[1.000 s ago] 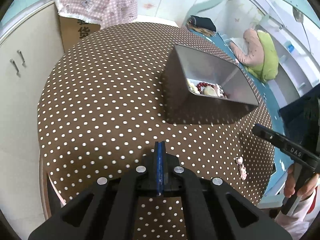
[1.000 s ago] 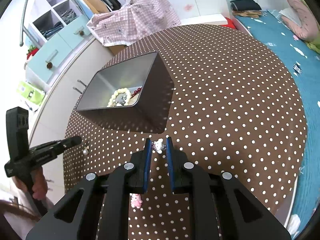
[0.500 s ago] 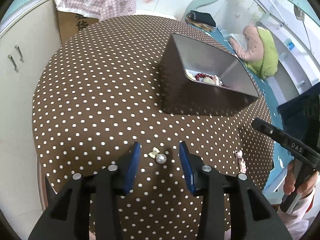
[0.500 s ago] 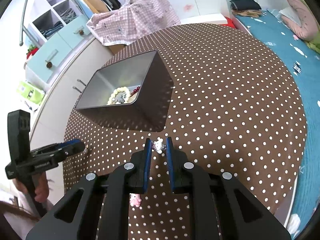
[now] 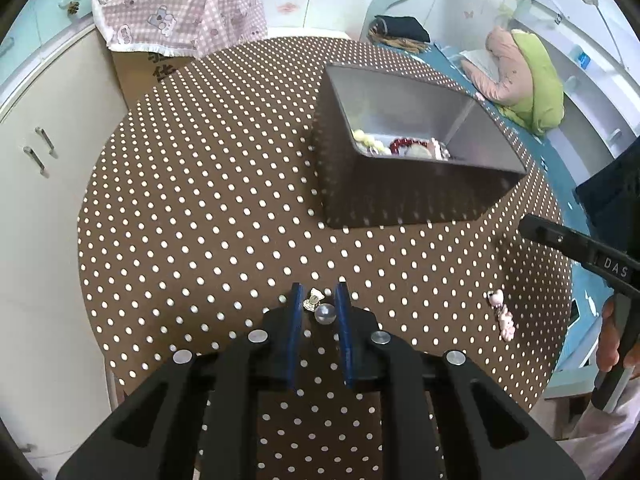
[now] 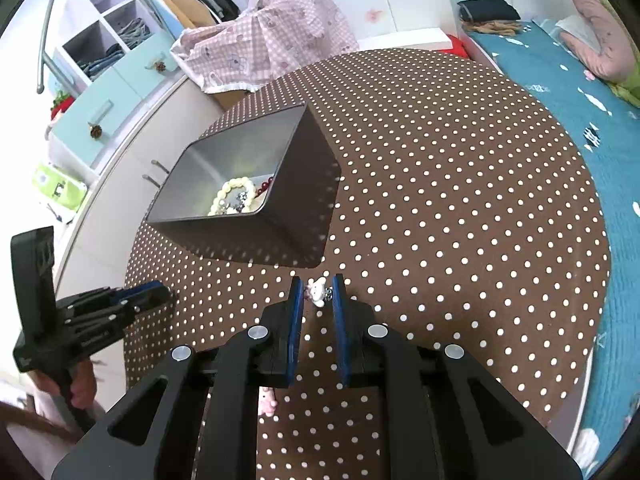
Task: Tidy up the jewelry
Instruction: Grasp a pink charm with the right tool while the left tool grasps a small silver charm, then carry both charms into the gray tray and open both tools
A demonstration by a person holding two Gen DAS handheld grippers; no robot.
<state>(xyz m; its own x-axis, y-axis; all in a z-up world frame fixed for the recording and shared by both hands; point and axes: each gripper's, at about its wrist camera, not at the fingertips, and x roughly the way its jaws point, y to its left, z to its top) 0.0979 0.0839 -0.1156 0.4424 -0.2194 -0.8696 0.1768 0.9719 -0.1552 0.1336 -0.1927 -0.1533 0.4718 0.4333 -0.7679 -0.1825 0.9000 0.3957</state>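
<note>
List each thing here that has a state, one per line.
left gripper: jaws just closing around the pearl earring, pad contact unclear.
pearl earring: on the table, between the left jaws.
right gripper: shut on the white charm.
white charm: clamped at the fingertips.
box: open, beads inside.
pink charm: loose on the table.

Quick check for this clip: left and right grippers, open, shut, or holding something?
Left gripper: jaws just closing around the pearl earring on the table; pad contact cannot be told.
Right gripper: shut on the white bunny charm.
</note>
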